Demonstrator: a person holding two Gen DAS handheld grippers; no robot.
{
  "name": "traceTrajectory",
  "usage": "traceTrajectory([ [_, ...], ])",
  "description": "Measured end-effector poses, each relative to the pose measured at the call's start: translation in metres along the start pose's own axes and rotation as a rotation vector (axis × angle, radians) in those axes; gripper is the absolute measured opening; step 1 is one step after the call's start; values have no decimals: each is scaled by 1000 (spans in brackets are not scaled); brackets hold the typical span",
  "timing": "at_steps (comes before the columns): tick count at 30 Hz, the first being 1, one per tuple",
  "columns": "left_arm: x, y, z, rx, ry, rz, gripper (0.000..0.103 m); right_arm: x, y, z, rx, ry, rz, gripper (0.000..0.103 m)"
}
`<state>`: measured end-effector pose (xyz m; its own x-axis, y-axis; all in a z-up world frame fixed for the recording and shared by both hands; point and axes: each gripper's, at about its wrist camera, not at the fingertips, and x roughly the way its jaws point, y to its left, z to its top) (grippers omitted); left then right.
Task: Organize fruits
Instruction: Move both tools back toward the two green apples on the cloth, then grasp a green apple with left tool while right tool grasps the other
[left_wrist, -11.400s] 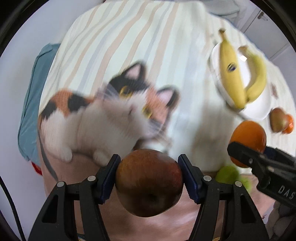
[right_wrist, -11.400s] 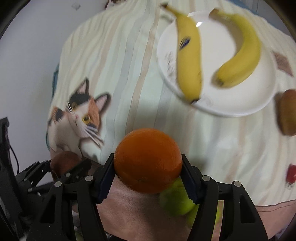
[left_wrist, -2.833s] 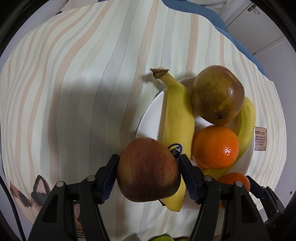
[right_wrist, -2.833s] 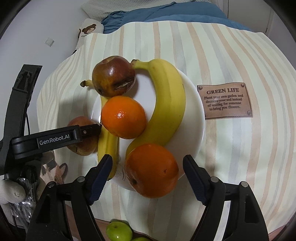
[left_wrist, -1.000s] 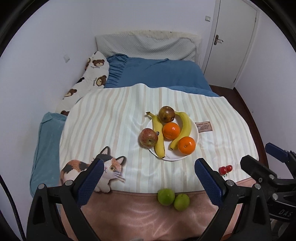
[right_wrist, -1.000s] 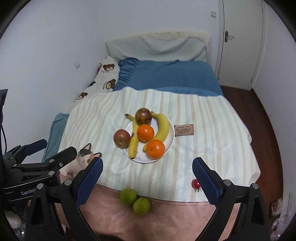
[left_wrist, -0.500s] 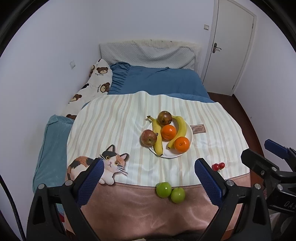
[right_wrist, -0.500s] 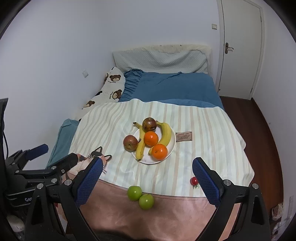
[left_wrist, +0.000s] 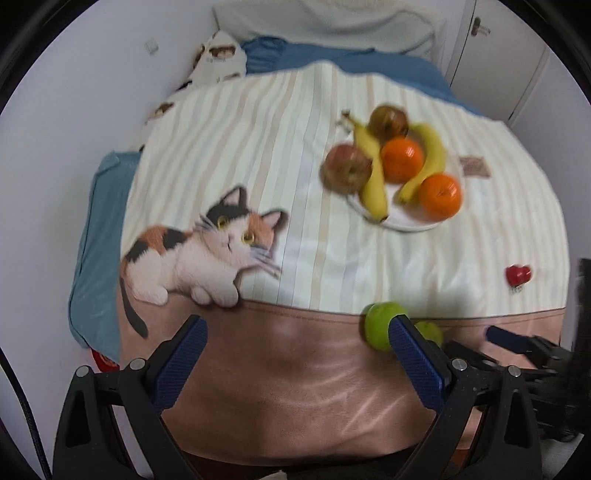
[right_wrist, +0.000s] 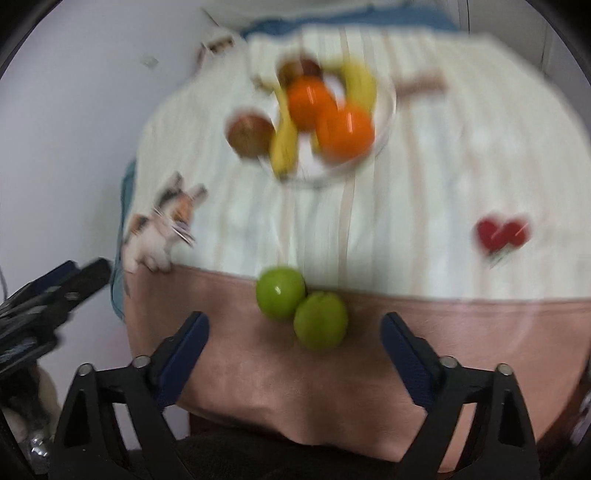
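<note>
Lay dead ahead of the right gripper (right_wrist: 293, 341), jaws spread wide and empty: two round green apples (right_wrist: 301, 308) touching each other on the pink band of the bedspread (right_wrist: 461, 332), the nearer one roughly centred in the gap between the blue pads, the farther one up and to its left. No long axis to speak of, both being round. Sat off to the right of the left gripper (left_wrist: 297, 352), likewise wide open and holding nothing, with its right pad covering part of the pair. Judged the right gripper the better placed for the pick. Stood well beyond, on the striped part: a white round plate (left_wrist: 406, 221) carrying two bananas, two oranges and a dark fruit, a red apple (left_wrist: 345, 168) leaning at its left edge. Showed sharply only in the left view: the printed calico cat (left_wrist: 207, 254). Showed whole only in the right view, though blurred: the green pair and the small red fruits (right_wrist: 500, 232) lying apart to the right.
</note>
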<state>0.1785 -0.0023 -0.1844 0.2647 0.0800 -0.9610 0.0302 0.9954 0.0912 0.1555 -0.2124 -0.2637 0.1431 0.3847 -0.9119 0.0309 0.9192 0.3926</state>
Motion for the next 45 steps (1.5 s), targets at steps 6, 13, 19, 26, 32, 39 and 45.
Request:
traceTrajectory([
  [6,43,-2,-7,11,99,3,100,82,-10,-11,28,135,-26,73],
  [13,74,-18,-5,37,181,-68,100,91,-17,-21,18,119,-55,57],
  [19,102,-53,1,96,268,-168,100,60,-36,-35,15,93,-120,57],
  [26,138,-98,-2,183,361,-233,97,35,-62,-43,43,90,-152,57],
  [32,149,-101,-10,180,347,-211,54,35,-71,-44,77,78,-147,57],
  [39,132,-66,-29,179,333,-131,53,40,-75,-35,106,66,-131,59],
  [45,153,-57,-32,143,371,-132,55,61,-60,-19,104,52,-124,59],
])
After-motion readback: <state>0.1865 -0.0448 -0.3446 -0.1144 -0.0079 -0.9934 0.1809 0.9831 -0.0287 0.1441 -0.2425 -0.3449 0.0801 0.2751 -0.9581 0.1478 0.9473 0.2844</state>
